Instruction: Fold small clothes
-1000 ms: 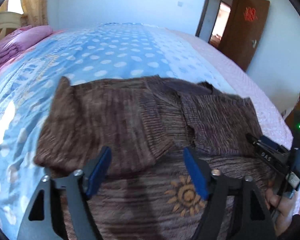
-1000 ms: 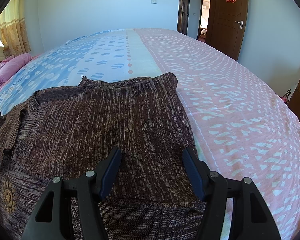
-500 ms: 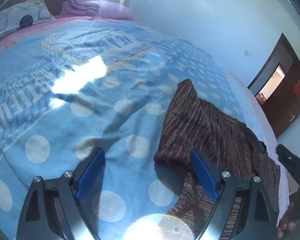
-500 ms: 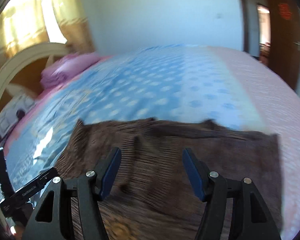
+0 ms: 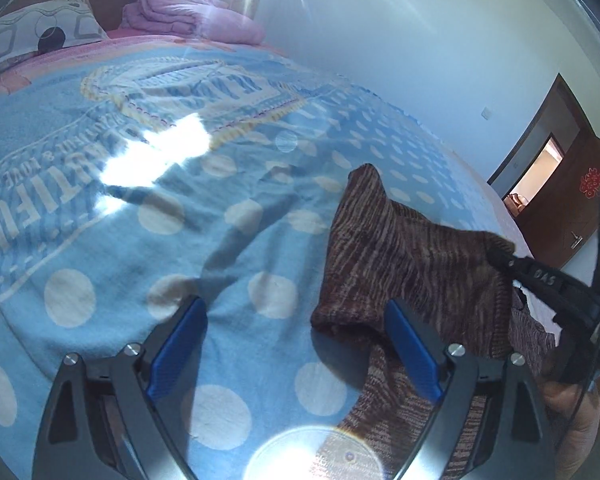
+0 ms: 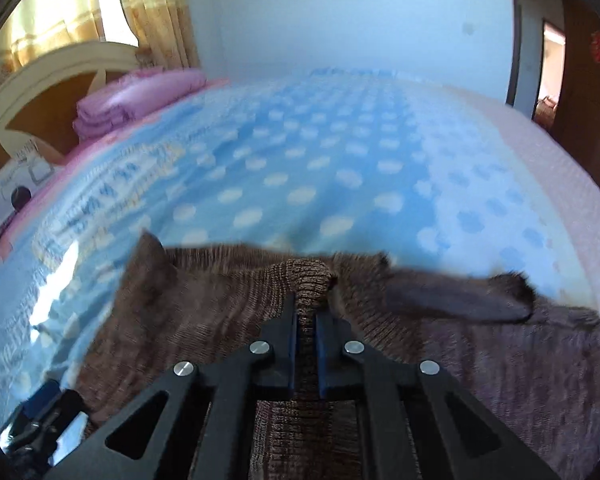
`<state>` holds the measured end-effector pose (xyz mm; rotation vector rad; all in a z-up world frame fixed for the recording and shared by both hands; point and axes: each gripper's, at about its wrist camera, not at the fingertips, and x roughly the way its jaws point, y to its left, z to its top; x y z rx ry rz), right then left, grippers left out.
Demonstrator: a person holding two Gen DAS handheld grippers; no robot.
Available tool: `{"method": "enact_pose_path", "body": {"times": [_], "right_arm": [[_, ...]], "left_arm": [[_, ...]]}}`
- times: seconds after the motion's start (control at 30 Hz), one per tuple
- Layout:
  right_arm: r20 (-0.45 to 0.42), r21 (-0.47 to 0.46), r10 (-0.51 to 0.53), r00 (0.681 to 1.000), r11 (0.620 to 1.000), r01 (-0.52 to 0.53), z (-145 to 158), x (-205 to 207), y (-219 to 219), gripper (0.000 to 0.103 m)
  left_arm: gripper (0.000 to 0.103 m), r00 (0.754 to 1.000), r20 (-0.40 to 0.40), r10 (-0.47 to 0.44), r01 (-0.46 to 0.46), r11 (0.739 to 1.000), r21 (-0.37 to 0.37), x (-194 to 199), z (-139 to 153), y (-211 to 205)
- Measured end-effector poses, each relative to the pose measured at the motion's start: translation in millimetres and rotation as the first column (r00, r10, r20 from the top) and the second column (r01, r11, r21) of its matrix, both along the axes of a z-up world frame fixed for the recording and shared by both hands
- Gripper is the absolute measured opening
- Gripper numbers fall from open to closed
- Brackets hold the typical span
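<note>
A brown striped knit sweater (image 5: 404,256) lies on the blue dotted bedspread (image 5: 140,208). My left gripper (image 5: 296,340) is open and empty, low over the bedspread, with the sweater's folded sleeve corner just inside its right finger. My right gripper (image 6: 307,312) is shut on a bunched fold of the sweater (image 6: 220,320) near its upper edge. The right gripper also shows in the left wrist view (image 5: 500,258), pinching the sweater at the right.
A folded pink quilt (image 5: 188,16) and a patterned pillow (image 5: 40,32) lie at the head of the bed. A wooden headboard (image 6: 40,80) and curtains stand behind. A brown door (image 5: 580,208) is at the right. Pink bedspread (image 6: 560,184) covers the bed's right side.
My right gripper has closed on a fold of the sweater. My left gripper has swung left, off the sweater and over the bare bedspread, and stays open.
</note>
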<state>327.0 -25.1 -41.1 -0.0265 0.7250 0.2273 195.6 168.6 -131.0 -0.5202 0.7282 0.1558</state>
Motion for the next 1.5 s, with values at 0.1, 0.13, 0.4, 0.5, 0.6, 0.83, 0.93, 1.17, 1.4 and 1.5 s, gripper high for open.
{"method": "enact_pose_path", "body": {"times": [0.1, 0.13, 0.4, 0.5, 0.6, 0.83, 0.93, 1.17, 1.4, 1.5], "right_arm": [[0.066, -0.029, -0.022, 0.998, 0.999, 0.024, 18.0, -8.0, -14.4, 0.007], [0.077, -0.061, -0.028, 0.997, 0.998, 0.032, 20.9, -7.8, -17.0, 0.007], [-0.171, 0.020, -0.088, 0.981, 0.995, 0.093, -24.8, 11.3, -67.7, 0.009], [-0.147, 0.098, -0.213, 0.966, 0.969, 0.229, -16.8, -8.7, -106.4, 0.014], [-0.106, 0.117, -0.256, 0.961, 0.956, 0.268, -6.0, -33.6, -127.4, 0.014], [-0.217, 0.226, -0.084, 0.972, 0.965, 0.134, -28.7, -39.5, -100.3, 0.014], [-0.250, 0.191, -0.039, 0.968, 0.978, 0.089, -40.2, -37.9, -78.9, 0.015], [-0.193, 0.124, -0.044, 0.980, 0.990, 0.069, -31.3, -46.2, -70.6, 0.006], [-0.201, 0.130, -0.044, 0.979, 0.989, 0.072, -28.8, -71.2, -87.7, 0.007], [-0.208, 0.116, -0.049, 0.977, 0.990, 0.075, -38.4, -75.0, -94.1, 0.018]], "left_arm": [[0.094, 1.000, -0.007, 0.000, 0.000, 1.000, 0.010, 0.7, 0.6, -1.5], [0.094, 1.000, -0.008, 0.000, 0.000, 1.000, 0.011, 0.3, 0.5, -1.7], [0.094, 1.000, -0.017, 0.003, -0.002, 1.000, 0.027, 2.7, 0.0, -3.6], [0.094, 1.000, -0.018, 0.002, -0.001, 1.000, 0.028, 2.9, -0.2, -3.4], [0.095, 1.000, -0.020, -0.002, 0.003, 0.999, 0.033, 3.8, 0.1, -4.4], [0.096, 1.000, -0.020, -0.003, 0.004, 0.999, 0.034, 4.6, 0.3, -4.6], [0.096, 1.000, -0.021, -0.003, 0.004, 0.999, 0.035, 4.7, 0.3, -4.8], [0.097, 1.000, -0.025, -0.009, 0.010, 0.999, 0.042, 6.2, 0.4, -6.0], [0.098, 1.000, -0.026, -0.009, 0.010, 0.999, 0.045, 5.9, 0.4, -5.9], [0.098, 1.000, -0.026, -0.009, 0.010, 0.999, 0.043, 5.8, 0.5, -5.9]]}}
